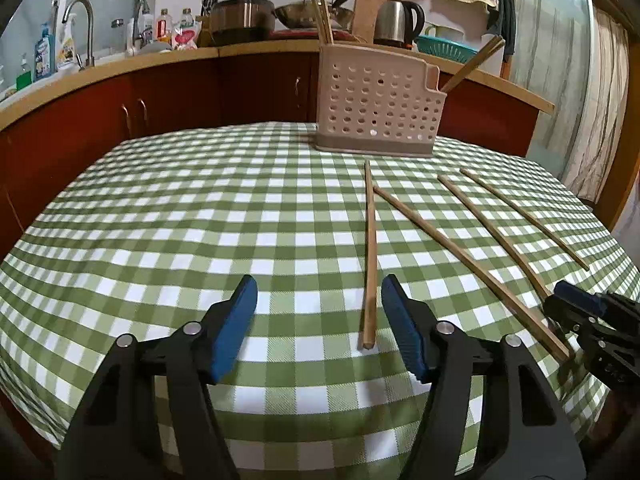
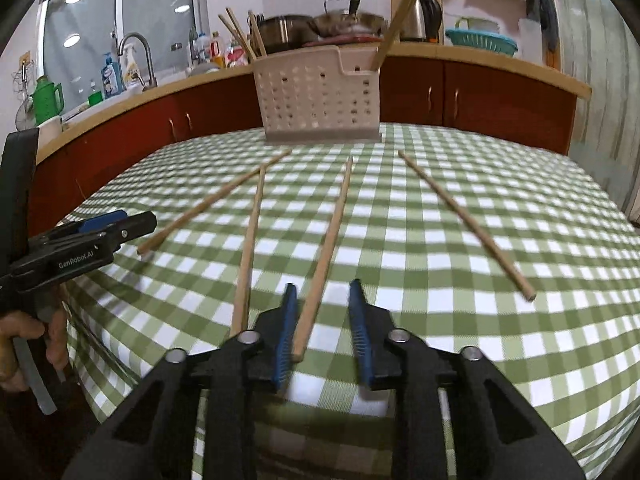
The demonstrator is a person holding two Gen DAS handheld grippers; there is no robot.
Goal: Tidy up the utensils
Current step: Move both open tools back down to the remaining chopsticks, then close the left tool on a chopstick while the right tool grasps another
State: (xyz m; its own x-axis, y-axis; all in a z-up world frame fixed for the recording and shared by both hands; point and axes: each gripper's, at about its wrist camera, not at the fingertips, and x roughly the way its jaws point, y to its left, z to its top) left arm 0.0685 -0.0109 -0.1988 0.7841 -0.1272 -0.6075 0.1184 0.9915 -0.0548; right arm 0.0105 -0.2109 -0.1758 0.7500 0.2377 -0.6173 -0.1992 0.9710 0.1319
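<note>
While each chopstick lies lengthwise away from us toward the holder (image 1: 380,104), we straddle one per gripper. Our left gripper (image 1: 320,320) stands wide around the leftmost chopstick (image 1: 371,256); our right gripper (image 2: 322,328) is narrow about the third chopstick (image 2: 326,248), not yet pinching.

Four loose wooden chopsticks (image 2: 464,220) lie flat on the checked tablecloth (image 2: 520,184), fanned from its near edge toward the far edge, where a perforated beige utensil holder (image 2: 320,96) stands upright (more chopsticks (image 2: 244,36) lean in its end compartments)
</note>
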